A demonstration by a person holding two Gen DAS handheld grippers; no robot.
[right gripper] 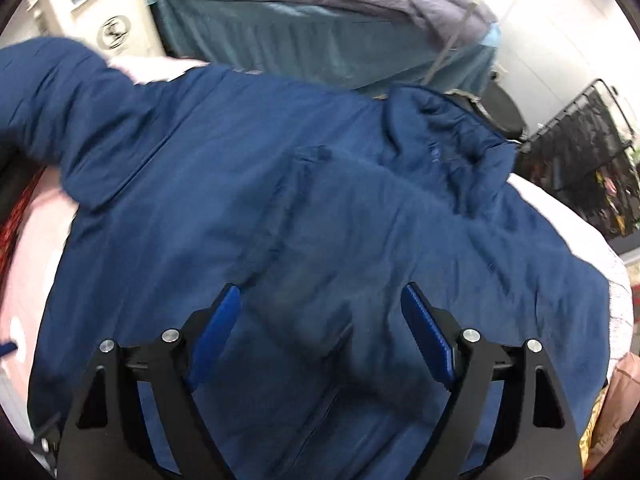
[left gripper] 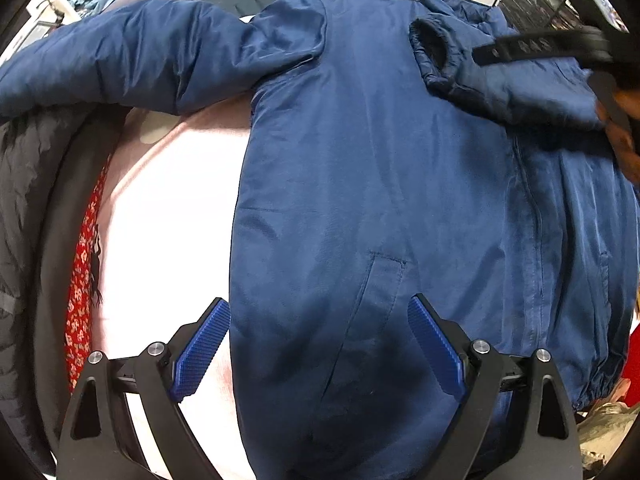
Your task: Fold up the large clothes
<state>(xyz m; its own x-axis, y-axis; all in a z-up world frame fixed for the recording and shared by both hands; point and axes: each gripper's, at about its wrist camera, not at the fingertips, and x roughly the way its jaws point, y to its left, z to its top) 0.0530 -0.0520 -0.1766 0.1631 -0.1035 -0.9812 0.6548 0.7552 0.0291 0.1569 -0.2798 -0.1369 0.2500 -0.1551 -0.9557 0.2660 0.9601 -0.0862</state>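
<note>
A navy blue jacket [left gripper: 360,184] lies spread front-up across a pale pink surface [left gripper: 168,216], filling the centre and right of the left wrist view. One sleeve [left gripper: 120,60] stretches to the upper left; the other sleeve [left gripper: 500,84] is folded over the chest at the upper right. The left gripper [left gripper: 320,350] hovers at the bottom centre, its blue fingers [left gripper: 202,350] spread wide. The right gripper [right gripper: 322,334] hangs over the jacket [right gripper: 280,200] too, fingers [right gripper: 426,334] spread, gripping nothing. A red floral cloth [left gripper: 82,300] sits at the left edge.
</note>
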